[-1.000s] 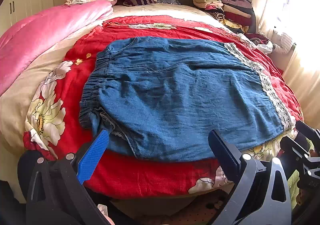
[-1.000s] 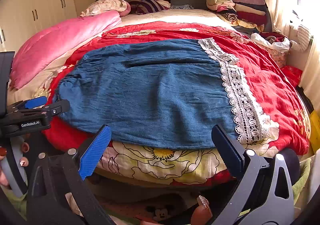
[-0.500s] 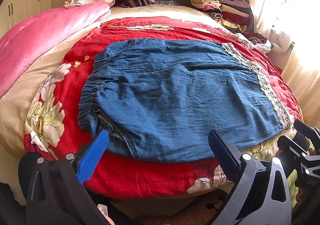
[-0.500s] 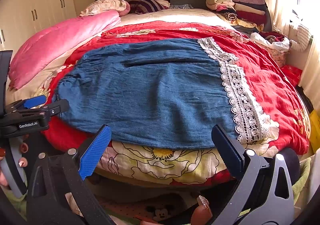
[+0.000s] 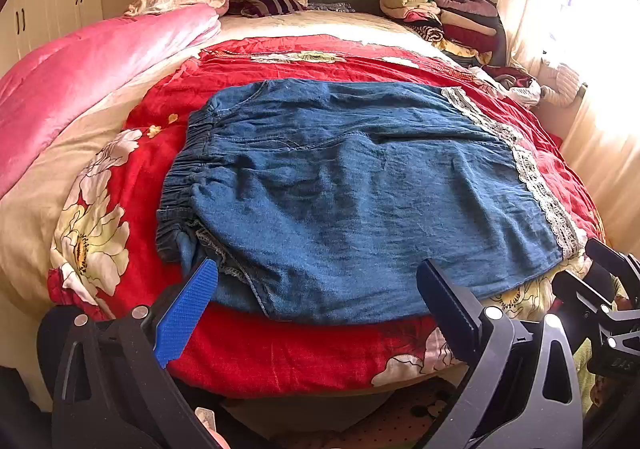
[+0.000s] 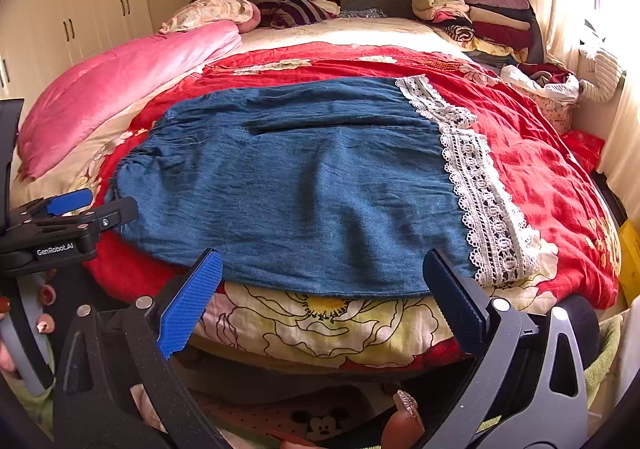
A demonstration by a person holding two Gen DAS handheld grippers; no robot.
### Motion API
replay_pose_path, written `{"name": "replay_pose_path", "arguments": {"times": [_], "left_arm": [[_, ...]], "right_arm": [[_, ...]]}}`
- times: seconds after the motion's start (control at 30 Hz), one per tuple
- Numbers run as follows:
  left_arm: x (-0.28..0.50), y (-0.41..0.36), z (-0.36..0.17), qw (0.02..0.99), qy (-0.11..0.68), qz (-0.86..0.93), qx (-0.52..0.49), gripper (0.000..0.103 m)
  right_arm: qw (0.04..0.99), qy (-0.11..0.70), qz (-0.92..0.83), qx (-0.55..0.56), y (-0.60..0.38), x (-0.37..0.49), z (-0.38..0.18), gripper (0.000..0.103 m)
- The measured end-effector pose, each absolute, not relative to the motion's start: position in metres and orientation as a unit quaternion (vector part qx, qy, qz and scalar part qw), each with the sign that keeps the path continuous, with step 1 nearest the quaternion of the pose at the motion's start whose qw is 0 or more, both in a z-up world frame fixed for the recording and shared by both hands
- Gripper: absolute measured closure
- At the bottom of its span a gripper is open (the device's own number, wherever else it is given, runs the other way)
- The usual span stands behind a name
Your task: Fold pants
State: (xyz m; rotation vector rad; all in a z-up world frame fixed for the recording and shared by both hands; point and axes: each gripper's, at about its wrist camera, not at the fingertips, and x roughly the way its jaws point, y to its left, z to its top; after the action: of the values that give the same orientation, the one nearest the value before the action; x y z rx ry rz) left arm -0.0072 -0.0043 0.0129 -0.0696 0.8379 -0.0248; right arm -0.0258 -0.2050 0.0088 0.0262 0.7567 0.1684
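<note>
Lying flat across the red floral quilt [image 5: 280,353] is a pair of blue denim pants [image 5: 352,201], elastic waistband to the left and white lace trim [image 6: 476,189] along the right-hand hem. The left gripper [image 5: 316,309] and right gripper [image 6: 324,297] both hang spread wide and empty just short of the near edge of the pants.

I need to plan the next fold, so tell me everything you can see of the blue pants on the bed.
The pants are blue, denim-like cloth, lying flat and lightly wrinkled across the red flowered quilt, already folded leg over leg. The gathered elastic waistband lies at the left; white lace trim edges the hem at the right. Both the left gripper and the right gripper are open near the front edge, holding nothing.
</note>
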Motion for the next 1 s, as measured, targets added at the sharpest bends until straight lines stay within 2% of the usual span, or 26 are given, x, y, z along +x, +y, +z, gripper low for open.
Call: {"name": "replay_pose_path", "arguments": {"times": [1.0], "left_arm": [[0.003,0.002,0.015,0.916,0.4,-0.009,-0.041,0.004]], "right_arm": [[0.925,0.369,0.092,0.013,-0.197,-0.014,0.014,0.008]]}}
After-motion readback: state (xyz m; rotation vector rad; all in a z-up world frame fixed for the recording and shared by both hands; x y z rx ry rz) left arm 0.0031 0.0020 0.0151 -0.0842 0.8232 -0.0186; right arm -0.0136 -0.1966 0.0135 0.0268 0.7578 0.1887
